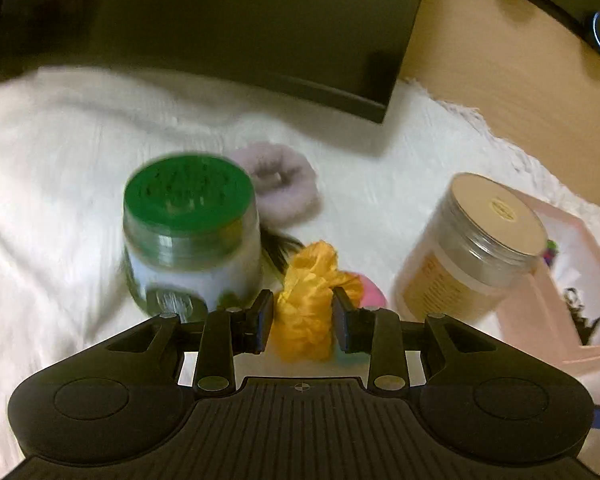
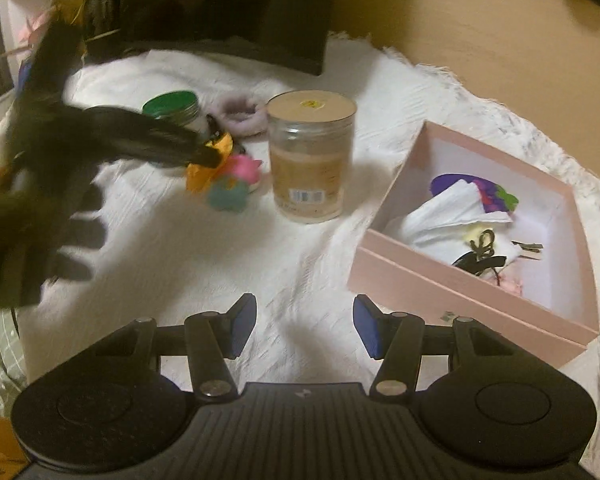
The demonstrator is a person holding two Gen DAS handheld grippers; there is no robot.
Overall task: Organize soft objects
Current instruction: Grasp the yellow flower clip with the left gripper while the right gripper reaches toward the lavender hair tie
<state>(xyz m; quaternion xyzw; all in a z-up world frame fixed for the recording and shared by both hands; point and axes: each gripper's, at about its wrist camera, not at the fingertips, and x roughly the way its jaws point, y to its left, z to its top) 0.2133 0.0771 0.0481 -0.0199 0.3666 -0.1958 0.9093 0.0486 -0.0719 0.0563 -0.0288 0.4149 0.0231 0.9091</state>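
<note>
Two jars crowded left claw (image 1: 303, 314), which pinched yellow scrunchie (image 1: 306, 300) between green-lid jar (image 1: 190, 236) and tan-lid jar (image 1: 474, 248) — swing toward pink box (image 2: 472, 280) risked toppling either. Right claw (image 2: 304, 328) spread, empty.

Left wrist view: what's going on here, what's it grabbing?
The left hand-held gripper has its fingers on either side of a yellow scrunchie on the white fluffy cloth, between the green-lidded jar and the tan-lidded jar. Whether it is actually clamped is unclear. A lilac scrunchie lies behind. The right hand-held gripper is open and holds nothing, near the pink box, which already contains some items.
</note>
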